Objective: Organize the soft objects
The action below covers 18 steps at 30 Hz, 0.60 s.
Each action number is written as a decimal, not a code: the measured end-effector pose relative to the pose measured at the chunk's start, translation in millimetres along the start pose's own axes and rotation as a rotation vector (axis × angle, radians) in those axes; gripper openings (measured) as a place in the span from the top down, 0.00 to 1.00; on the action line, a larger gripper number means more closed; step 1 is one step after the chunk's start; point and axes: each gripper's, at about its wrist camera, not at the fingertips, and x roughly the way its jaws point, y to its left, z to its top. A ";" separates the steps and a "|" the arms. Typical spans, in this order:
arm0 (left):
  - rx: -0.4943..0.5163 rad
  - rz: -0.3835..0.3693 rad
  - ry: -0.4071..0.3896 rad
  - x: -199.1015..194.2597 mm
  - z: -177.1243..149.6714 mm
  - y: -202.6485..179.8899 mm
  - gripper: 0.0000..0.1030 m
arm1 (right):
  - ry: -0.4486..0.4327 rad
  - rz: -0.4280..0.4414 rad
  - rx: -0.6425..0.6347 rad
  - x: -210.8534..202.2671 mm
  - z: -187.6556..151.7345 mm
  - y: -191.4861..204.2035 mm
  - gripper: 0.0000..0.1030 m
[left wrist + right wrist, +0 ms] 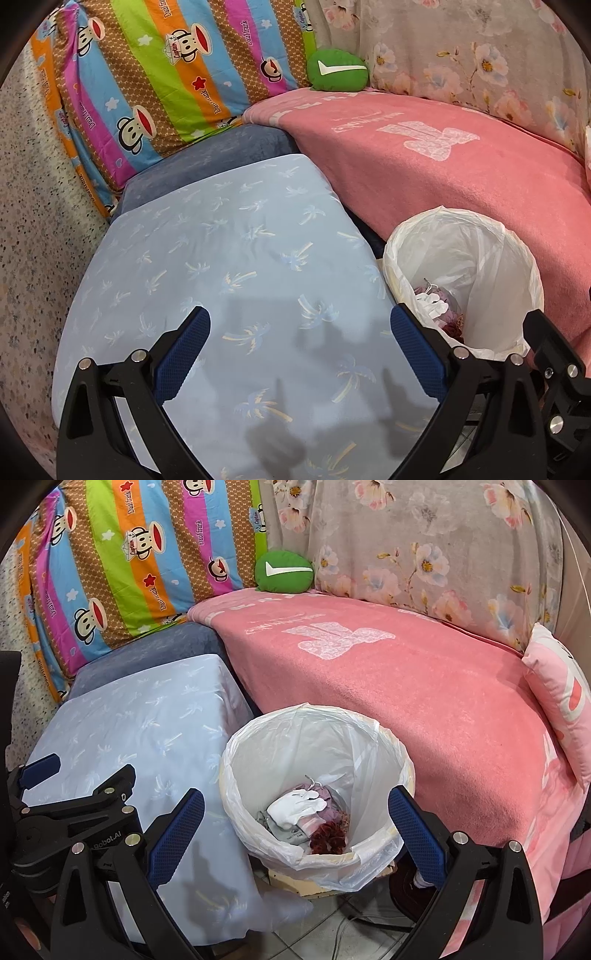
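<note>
Both grippers empty, jaws apart: left gripper over the pale blue cloth, right gripper above the lined bin. Green plush sits upper centre on the pink blanket; probably light and squashy, so pinch its bulging edge.

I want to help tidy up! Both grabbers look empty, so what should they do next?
Probably move the right gripper up toward the green cushion on the pink blanket. Both grippers are open and hold nothing, and the left gripper is over the blue cloth.
</note>
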 end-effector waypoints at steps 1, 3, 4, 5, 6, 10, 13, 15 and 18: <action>-0.001 0.003 -0.001 0.0 -0.2 -0.2 0.09 | 0.000 0.001 -0.001 0.2 -0.6 0.2 0.05; -0.004 0.003 0.003 0.7 -0.8 -0.4 0.09 | 0.000 0.002 0.000 0.5 -1.1 0.1 0.05; -0.005 0.003 0.004 0.8 -1.0 -0.2 0.09 | 0.001 0.002 -0.001 0.6 -1.4 0.3 0.05; -0.006 0.003 0.004 0.8 -0.9 -0.2 0.09 | 0.002 0.001 0.000 0.7 -2.0 0.2 0.05; -0.006 0.004 0.003 0.8 -1.0 -0.4 0.09 | 0.003 0.001 0.000 1.1 -1.9 0.1 0.05; -0.006 0.006 0.003 0.8 -1.4 -0.8 0.09 | 0.004 0.002 0.001 2.1 -2.0 0.0 0.05; -0.005 0.004 0.005 1.2 -2.2 -1.2 0.09 | 0.006 0.003 0.002 3.1 -2.4 -0.1 0.05; -0.004 0.005 0.006 1.8 -3.2 -1.4 0.09 | 0.007 0.004 0.001 3.0 -2.3 -0.3 0.05; -0.005 0.008 0.005 1.9 -3.8 -1.6 0.09 | 0.006 0.003 0.001 3.0 -1.9 -0.8 0.05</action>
